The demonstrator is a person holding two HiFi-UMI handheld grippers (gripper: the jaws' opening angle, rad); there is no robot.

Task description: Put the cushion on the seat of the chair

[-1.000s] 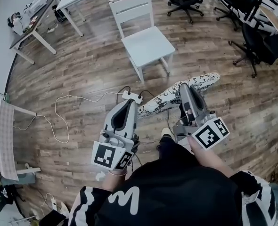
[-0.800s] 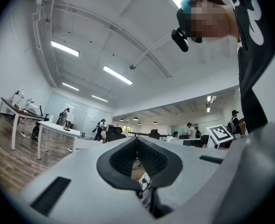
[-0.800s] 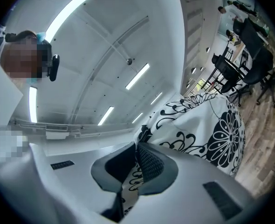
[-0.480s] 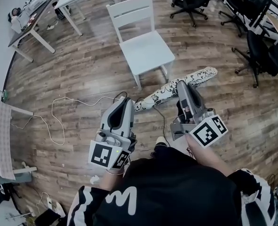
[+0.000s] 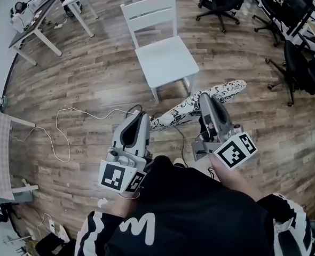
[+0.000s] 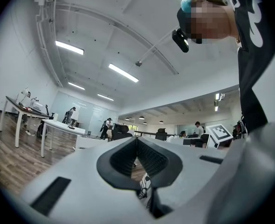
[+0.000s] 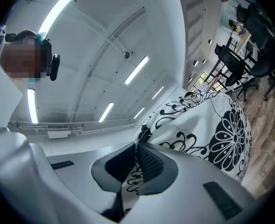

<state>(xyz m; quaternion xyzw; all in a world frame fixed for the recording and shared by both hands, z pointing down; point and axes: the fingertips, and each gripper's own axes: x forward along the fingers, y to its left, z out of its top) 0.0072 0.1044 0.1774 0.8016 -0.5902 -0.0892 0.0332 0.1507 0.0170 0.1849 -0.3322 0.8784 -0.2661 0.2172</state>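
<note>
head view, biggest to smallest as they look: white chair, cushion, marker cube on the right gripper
1. white chair
2. cushion, a thin strip edge-on
3. marker cube, nearest the camera, so close to the cushion

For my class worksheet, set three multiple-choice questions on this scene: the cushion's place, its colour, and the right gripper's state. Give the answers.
1. Where is the cushion relative to the chair?
A. On its seat.
B. Held above the floor, short of it.
C. Under its seat.
2. What does the cushion look like?
A. White with black floral print.
B. Plain red.
C. Blue stripes.
3. How are the fingers of the right gripper?
A. Apart, empty.
B. Closed on a cable.
C. Closed on cushion fabric.
Answers: 1 B, the seat is bare; 2 A, the print is plain to see; 3 C, fabric is pinched between them.
</note>
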